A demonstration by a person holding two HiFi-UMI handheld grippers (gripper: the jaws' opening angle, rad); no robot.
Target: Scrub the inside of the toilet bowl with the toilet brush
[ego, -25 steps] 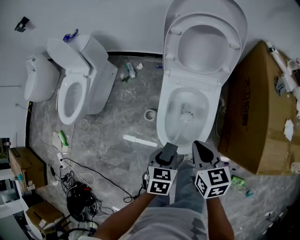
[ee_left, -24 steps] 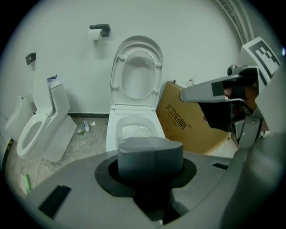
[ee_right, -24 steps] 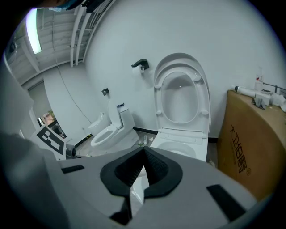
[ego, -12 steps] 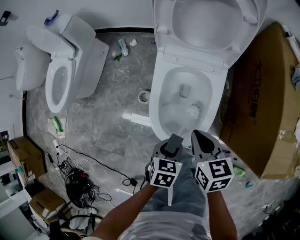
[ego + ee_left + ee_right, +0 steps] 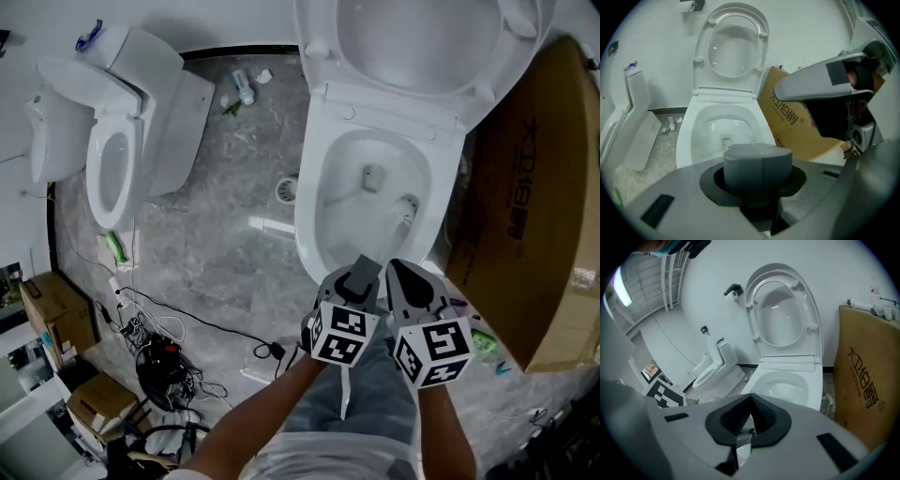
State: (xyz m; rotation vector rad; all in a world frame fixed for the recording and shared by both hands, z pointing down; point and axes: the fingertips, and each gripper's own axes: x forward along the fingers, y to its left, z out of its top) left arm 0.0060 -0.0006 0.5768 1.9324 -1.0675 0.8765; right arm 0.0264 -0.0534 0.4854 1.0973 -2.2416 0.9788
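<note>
In the head view, your left gripper point(image 5: 361, 274) and right gripper point(image 5: 401, 272) sit side by side over the near rim of the toilet bowl point(image 5: 314, 220), both pointing into it. The toilet brush point(image 5: 405, 208) has its head inside the bowl, against the right-hand inner wall. A thin pale length of the brush handle point(image 5: 345, 398) projects back toward you from under the left gripper. The seat and lid point(image 5: 412, 42) stand raised. A cardboard box point(image 5: 534, 216) stands just beside the toilet on the right. A second toilet point(image 5: 117, 169) stands well apart on the left, and a tangle of cables point(image 5: 159, 370) lies on the grey floor point(image 5: 225, 272). In the left gripper view, the two grey pads are pressed flat against each other, with only a seam between them. The bowl lies directly ahead, and the right gripper crosses the upper right of this view, in front of the box. In the right gripper view, the jaws are drawn together around a narrow slot, and a thin pale shaft shows in that slot, so read this gripper as clamped on the brush handle. The bowl lies ahead with the box to its right. The left gripper's marker cube point(image 5: 663, 394) shows at the lower left.
</note>
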